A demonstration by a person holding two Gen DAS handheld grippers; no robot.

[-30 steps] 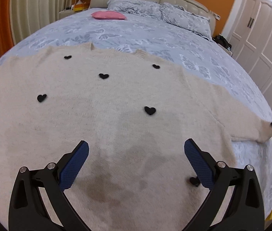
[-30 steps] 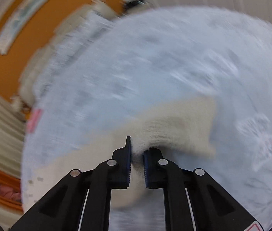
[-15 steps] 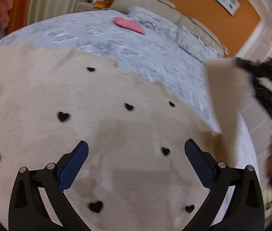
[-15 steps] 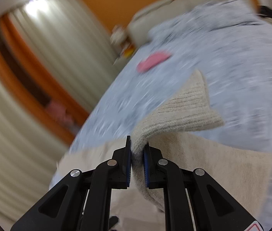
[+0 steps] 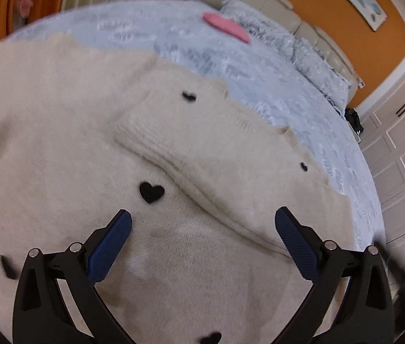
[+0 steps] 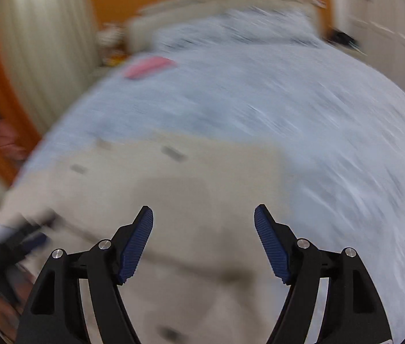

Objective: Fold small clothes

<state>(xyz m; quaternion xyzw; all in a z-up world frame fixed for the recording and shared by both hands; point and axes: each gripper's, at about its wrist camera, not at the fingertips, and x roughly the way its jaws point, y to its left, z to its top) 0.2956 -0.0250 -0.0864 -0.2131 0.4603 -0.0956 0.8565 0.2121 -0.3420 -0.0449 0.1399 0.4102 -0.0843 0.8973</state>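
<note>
1. Left wrist view: the left gripper (image 5: 202, 226) hovers over the sweater (image 5: 59, 132), jaws wide apart, holding nothing.
2. The cream sweater with black hearts (image 5: 151, 191) lies spread on the bed (image 5: 231, 66). One sleeve (image 5: 202, 160) is folded across its body, cuff toward the middle.
3. A pink pillow (image 5: 227, 27) sits farther up the bed, near the headboard (image 5: 260, 0).
4. Right wrist view, heavily blurred: the right gripper (image 6: 204, 229) is spread wide and empty above the sweater's edge (image 6: 191, 189).
5. The left gripper shows as a dark smear at that view's left.
</note>
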